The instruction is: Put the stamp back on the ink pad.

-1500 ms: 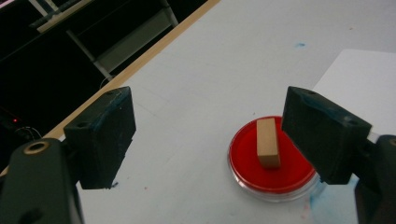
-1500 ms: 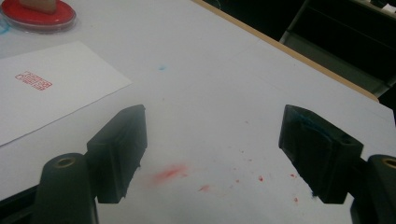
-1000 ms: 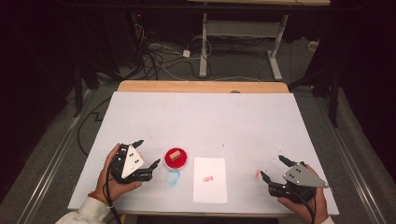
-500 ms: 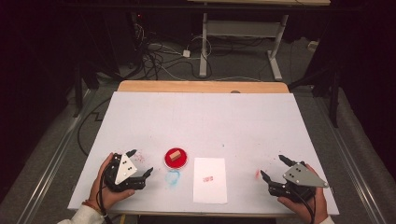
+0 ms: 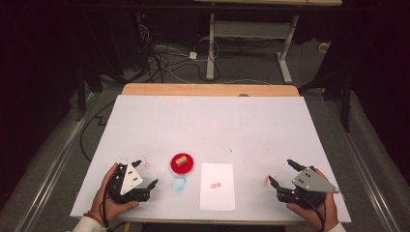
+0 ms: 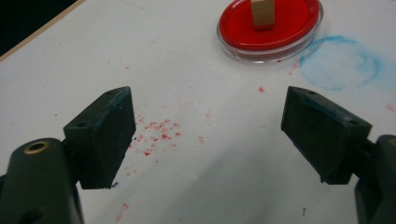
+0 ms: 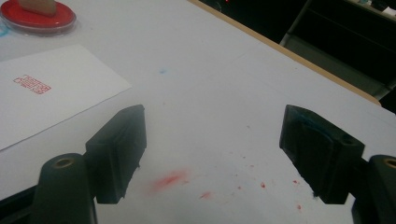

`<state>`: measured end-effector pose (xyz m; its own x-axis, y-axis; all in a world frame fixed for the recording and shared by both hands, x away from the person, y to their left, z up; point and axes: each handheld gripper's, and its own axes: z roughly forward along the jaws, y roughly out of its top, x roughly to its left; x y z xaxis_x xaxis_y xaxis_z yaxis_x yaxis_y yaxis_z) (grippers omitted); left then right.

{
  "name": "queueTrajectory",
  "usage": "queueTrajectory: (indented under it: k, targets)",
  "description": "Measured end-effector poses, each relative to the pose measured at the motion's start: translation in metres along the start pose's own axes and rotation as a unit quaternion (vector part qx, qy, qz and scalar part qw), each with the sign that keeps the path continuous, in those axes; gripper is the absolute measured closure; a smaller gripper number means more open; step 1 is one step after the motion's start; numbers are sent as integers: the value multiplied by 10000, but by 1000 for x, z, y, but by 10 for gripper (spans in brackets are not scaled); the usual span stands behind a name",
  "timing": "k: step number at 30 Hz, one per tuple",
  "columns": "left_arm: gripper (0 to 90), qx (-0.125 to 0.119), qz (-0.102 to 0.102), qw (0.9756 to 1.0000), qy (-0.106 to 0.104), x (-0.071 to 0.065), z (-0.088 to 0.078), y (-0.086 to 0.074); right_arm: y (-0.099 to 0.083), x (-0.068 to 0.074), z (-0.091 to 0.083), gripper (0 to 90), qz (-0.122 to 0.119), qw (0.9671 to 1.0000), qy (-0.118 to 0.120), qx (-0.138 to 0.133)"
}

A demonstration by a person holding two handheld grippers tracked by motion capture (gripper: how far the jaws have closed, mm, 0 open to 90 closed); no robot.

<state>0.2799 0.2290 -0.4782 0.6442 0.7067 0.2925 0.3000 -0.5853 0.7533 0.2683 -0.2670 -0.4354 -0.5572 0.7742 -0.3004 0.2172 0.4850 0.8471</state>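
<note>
Down at the near edge of the white counter (image 5: 208, 121), the left gripper (image 5: 144, 173) and the right gripper (image 5: 280, 171) both rest with jaws spread wide and empty. Between them, a small wooden block (image 5: 181, 161) stands on a red round ink pad (image 5: 182, 164), just left of a white paper sheet (image 5: 217, 186) bearing a red stamp mark (image 5: 215, 184).

Table (image 5: 212, 121) brightly, evenly lit; surroundings dark; soft shadows below jaws; slight blur throughout.
</note>
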Motion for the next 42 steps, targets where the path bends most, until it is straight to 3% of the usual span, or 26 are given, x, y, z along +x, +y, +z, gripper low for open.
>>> queueTrajectory:
  k: [11, 16, 27, 42]
  targets:
    - [173, -147, 2, 9999, 3, 1, -4, 1, 1, 4, -1, 229, -57, 10000, -40, 32]
    - [173, -147, -81, 9999, 10, 1, -4, 2, 1, 3, 1, 229, 7, 10000, -29, 34]
    - [173, -156, -19, 9999, -1, 0, -4, 3, 1, 3, -1, 229, -9, 10000, -40, 12]
    - [173, -175, -86, 9998, 15, 3, -3, 4, 0, 2, 2, 228, -6, 10000, -5, 47]
